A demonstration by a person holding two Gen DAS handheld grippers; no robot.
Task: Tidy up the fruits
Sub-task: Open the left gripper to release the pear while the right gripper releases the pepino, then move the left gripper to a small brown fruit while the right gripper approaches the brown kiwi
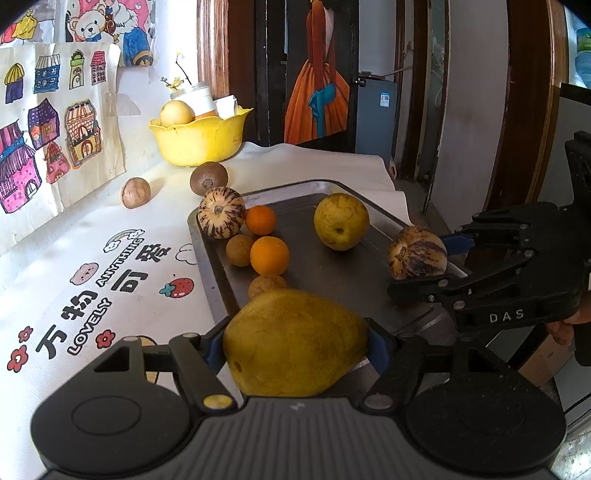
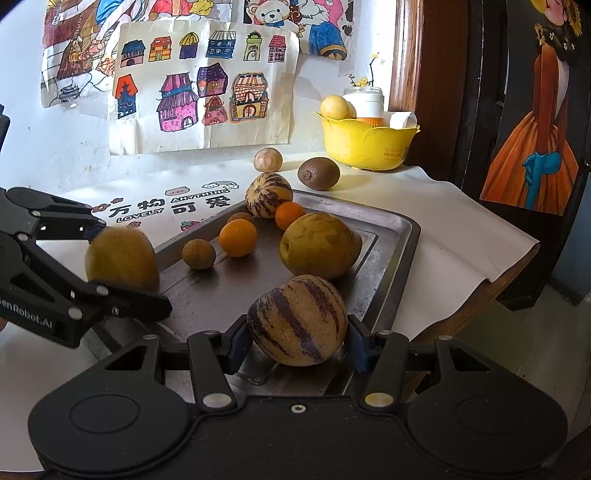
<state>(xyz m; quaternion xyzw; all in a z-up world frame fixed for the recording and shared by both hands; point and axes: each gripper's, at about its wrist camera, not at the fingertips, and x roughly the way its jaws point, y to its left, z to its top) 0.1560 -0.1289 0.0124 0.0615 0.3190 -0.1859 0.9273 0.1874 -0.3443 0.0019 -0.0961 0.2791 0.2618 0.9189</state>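
Mostly white printed tablecloth (image 1: 92,258) w/ steel tray (image 1: 332,280), drawings (image 2: 207,88) on wall.

You are working in a lived-in home, at a table pushed against a wall. Ahead of your grippers, children's drawings of houses (image 2: 207,88) and a teddy bear (image 2: 271,14) are taped to that wall. Beneath them a white cartoon-printed tablecloth (image 1: 110,266) covers the table. Farther ahead sits a yellow plastic bowl (image 1: 201,138), and to its right a painting of an orange dress (image 1: 317,85) hangs on dark wooden framing.
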